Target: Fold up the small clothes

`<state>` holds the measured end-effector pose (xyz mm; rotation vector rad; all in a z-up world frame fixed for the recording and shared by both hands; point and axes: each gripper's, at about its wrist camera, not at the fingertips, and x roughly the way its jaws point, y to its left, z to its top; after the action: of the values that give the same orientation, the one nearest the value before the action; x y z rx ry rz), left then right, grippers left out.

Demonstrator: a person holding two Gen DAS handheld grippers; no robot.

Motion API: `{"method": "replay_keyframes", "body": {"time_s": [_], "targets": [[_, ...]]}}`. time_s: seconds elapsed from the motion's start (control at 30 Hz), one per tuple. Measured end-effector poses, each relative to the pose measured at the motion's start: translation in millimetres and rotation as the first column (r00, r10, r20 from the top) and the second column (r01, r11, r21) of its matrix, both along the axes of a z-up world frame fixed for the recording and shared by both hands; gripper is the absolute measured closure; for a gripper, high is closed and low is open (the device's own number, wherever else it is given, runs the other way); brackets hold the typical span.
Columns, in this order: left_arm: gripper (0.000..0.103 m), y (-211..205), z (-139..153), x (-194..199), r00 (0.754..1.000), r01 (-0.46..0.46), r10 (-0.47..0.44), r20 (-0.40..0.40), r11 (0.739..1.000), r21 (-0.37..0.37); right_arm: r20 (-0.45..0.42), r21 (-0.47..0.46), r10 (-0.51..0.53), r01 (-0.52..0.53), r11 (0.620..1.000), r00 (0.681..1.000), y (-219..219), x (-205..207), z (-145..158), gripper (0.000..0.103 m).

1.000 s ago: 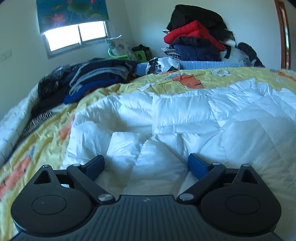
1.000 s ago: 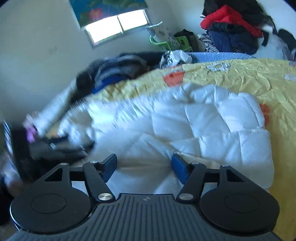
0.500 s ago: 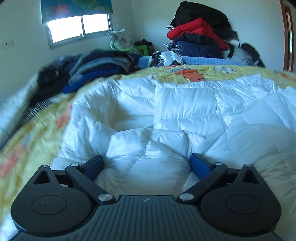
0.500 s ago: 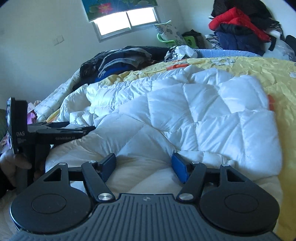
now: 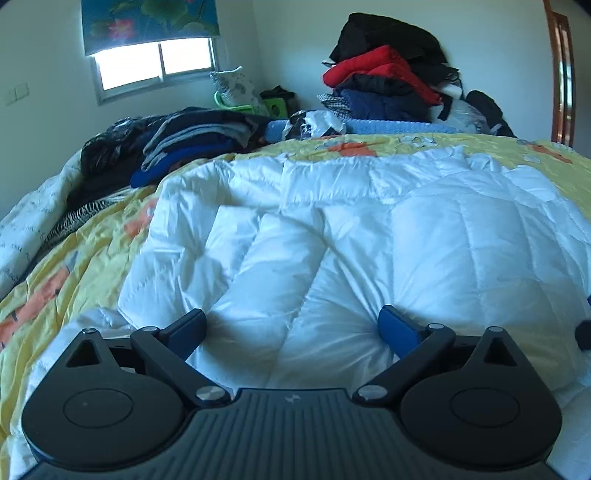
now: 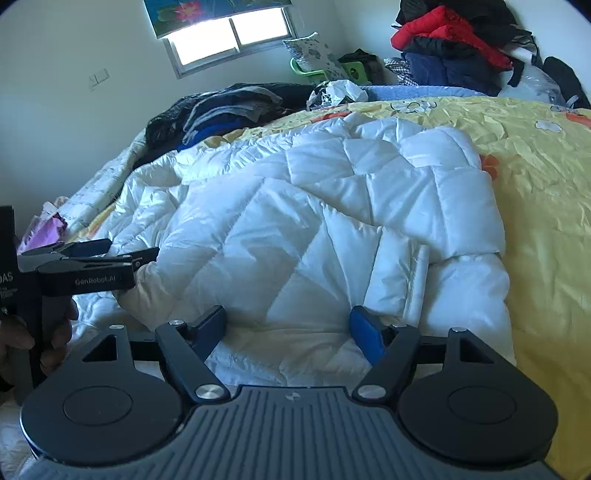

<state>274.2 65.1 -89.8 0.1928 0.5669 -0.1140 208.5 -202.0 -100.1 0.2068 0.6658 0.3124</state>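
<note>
jacket (image 6: 332, 229): puffy white one, long axis running across the bed (image 6: 535, 177)
right tongs (image 6: 290, 326): opening, straddling near hem, not clamped
left tongs (image 5: 291, 326): spread, same hem, nothing pinched

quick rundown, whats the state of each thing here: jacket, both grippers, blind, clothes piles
white puffer jacket: spread on the yellow bedspread, partly folded
left gripper: open, jacket between its fingers
right gripper: opening, jacket between its fingers
window blind: partly lowered
dark clothes stack: folded
corner clothes heap: unfolded
</note>
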Motion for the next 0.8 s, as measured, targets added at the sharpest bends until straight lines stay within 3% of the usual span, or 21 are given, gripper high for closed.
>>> {"method": "replay_keyframes", "body": {"time_s": [0.13, 0.27, 0.4, 0.53, 0.67, 0.8], "targets": [[0.003, 3, 17, -10, 0.999, -0.037, 0.037, -0.009, 0.999, 0.007, -0.003, 0.017, -0.061, 0.061, 0.998, 0.998, -2, -16, 18, 0.027], [0.003, 29, 48, -58, 0.996, -0.040, 0.040, 0.075, 0.999, 0.007, 0.040, 0.023, -0.077, 0.076, 0.997, 0.996, -15, -66, 41, 0.022], [0.003, 93, 60, -117, 0.991, -0.115, 0.119, 0.068, 0.991, -0.062, -0.055, 0.130, -0.089, 0.095, 0.987, 0.995, -53, -116, 35, 0.016], [0.003, 149, 47, -163, 0.981, -0.193, 0.192, -0.015, 0.978, -0.082, -0.201, 0.253, -0.095, 0.145, 0.957, 0.975, -87, -148, 16, 0.018], [0.003, 179, 21, -187, 0.960, -0.264, 0.255, -0.116, 0.962, -0.064, -0.224, 0.275, -0.096, 0.157, 0.948, 0.970, -93, -167, 10, 0.019], [0.003, 202, 7, -195, 0.935, -0.313, 0.265, -0.236, 0.928, -0.201, -0.288, 0.294, -0.080, 0.168, 0.941, 0.954, -93, -176, -1, 0.019]]}}
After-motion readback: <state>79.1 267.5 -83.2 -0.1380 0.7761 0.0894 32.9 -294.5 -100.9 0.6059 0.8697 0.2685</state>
